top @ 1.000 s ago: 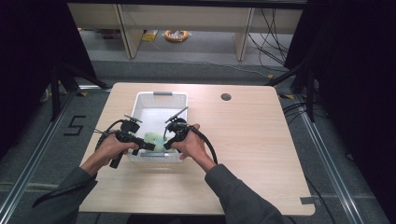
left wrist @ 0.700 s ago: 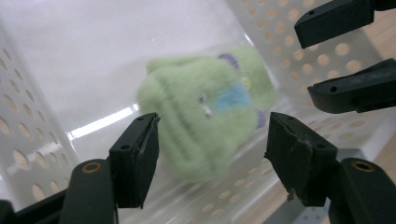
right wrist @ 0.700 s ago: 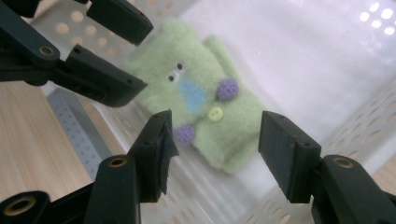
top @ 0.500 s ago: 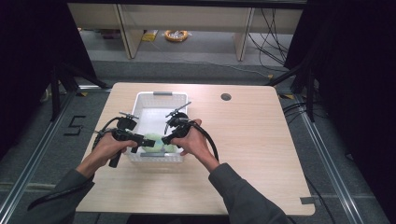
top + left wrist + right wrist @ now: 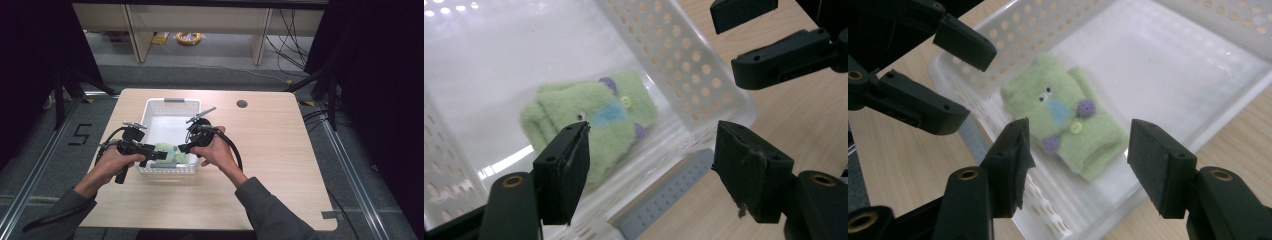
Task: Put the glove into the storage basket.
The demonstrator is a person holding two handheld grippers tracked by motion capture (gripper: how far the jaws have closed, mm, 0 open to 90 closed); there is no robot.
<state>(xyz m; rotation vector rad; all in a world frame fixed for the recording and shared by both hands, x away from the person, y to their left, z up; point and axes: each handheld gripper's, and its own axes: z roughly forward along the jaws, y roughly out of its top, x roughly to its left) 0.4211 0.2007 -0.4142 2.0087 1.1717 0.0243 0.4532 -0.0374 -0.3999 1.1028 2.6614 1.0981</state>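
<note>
A fuzzy green sock [image 5: 173, 153] with a blue patch, purple dots and a yellow button lies flat in the near end of a white perforated basket [image 5: 150, 114]. My left gripper [image 5: 161, 156] hovers over the basket's near left corner, and my right gripper [image 5: 183, 148] over its near right. In the left gripper view, the left gripper [image 5: 651, 135] stands open above the sock [image 5: 594, 120]. In the right gripper view, the right gripper [image 5: 1081, 131] is open above the sock [image 5: 1063, 125]. Both pairs of jaws have just been opening, with nothing pressed between them.
The basket stands on a light wooden table [image 5: 270, 150], with bare wood to its right and front. A round cable hole [image 5: 242, 104] sits near the far edge. In each gripper view the other gripper hangs close by, the right one [image 5: 774, 55] and the left one [image 5: 923, 75].
Both grippers have risen a little from low in the basket's near end and their jaws have widened. The sock stays lying in the basket.
</note>
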